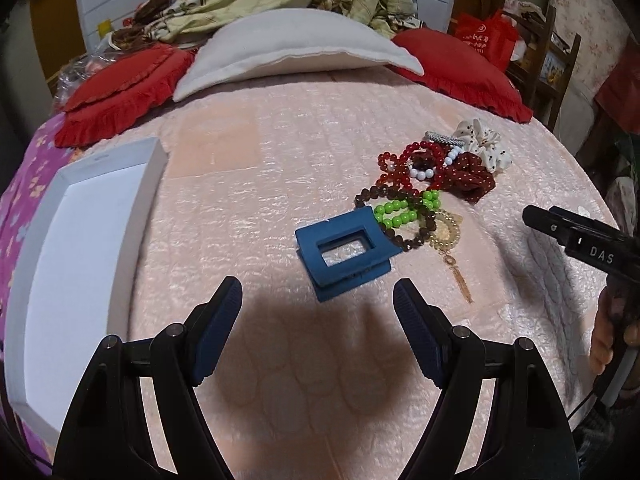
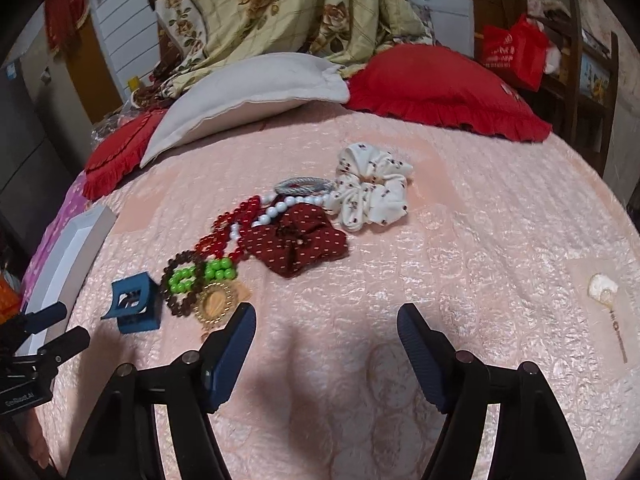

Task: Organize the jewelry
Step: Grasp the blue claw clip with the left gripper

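A pile of jewelry lies on the pink bedspread: a blue hair claw clip point(image 1: 344, 254) point(image 2: 134, 307), green point(image 1: 404, 208), brown point(image 1: 416, 238) and red bead bracelets point(image 1: 416, 160), a gold pendant point(image 2: 216, 302), a dark red dotted scrunchie point(image 2: 298, 242) and a white scrunchie point(image 2: 372, 194). A white tray point(image 1: 80, 236) lies at the left. My left gripper point(image 1: 318, 300) is open and empty, just short of the blue clip. My right gripper point(image 2: 326, 326) is open and empty, in front of the pile; it shows at the right of the left wrist view point(image 1: 576, 236).
Red pillows point(image 1: 120, 92) and a white pillow point(image 1: 296, 48) lie at the head of the bed, with a floral quilt point(image 2: 288, 8) behind. A small white shell-like object point(image 2: 602, 288) lies on the bedspread at the right. Wooden shelving point(image 2: 588, 64) stands at the far right.
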Demonstrator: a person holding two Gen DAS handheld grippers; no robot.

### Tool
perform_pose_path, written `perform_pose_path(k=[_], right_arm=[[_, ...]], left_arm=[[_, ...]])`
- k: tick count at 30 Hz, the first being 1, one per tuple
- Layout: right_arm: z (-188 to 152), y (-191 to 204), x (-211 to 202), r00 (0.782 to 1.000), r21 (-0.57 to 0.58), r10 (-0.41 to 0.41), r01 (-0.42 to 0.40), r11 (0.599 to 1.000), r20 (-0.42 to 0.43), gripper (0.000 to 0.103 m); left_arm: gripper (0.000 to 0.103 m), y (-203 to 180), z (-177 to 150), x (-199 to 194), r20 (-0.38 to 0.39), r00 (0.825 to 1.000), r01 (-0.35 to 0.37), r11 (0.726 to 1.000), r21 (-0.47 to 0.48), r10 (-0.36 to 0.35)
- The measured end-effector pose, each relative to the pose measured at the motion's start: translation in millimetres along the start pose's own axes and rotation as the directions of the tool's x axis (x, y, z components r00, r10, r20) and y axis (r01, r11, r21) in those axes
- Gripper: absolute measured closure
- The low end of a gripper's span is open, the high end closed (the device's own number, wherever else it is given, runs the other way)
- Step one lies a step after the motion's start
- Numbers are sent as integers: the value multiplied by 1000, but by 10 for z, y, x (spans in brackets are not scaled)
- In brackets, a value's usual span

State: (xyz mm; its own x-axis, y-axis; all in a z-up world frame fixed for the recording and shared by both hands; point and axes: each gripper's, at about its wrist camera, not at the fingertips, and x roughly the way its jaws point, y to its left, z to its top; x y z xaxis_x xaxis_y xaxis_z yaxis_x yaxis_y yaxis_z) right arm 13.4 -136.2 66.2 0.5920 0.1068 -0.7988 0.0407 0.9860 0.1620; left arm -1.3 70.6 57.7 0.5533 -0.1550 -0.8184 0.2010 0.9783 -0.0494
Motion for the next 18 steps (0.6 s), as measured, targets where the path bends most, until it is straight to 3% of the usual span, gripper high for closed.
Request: perform_pose_path(k=[4,9,12,15,18], right_arm=[[48,-120,104,1000,40,19,-18,999,-17,32],[202,-210,211,996,95,93,-92,991,-6,32],[310,-213,318,993,124,114,-113,986,-6,34],[391,-185,444,992,137,124,-120,983,-20,43],[446,-121,580,992,140,118,-111,984,-38,43]], left_arm=[[25,137,117,141,-22,996,88,995,-47,-90],[25,278,279,270,-19,970,240,964,-112,-243],[26,277,363,392,-30,966,251,963,-99,-255],[37,275,390,556,-74,953,285,953,-103,-293],[37,257,375,678,-101,945,302,948,-99,-311]])
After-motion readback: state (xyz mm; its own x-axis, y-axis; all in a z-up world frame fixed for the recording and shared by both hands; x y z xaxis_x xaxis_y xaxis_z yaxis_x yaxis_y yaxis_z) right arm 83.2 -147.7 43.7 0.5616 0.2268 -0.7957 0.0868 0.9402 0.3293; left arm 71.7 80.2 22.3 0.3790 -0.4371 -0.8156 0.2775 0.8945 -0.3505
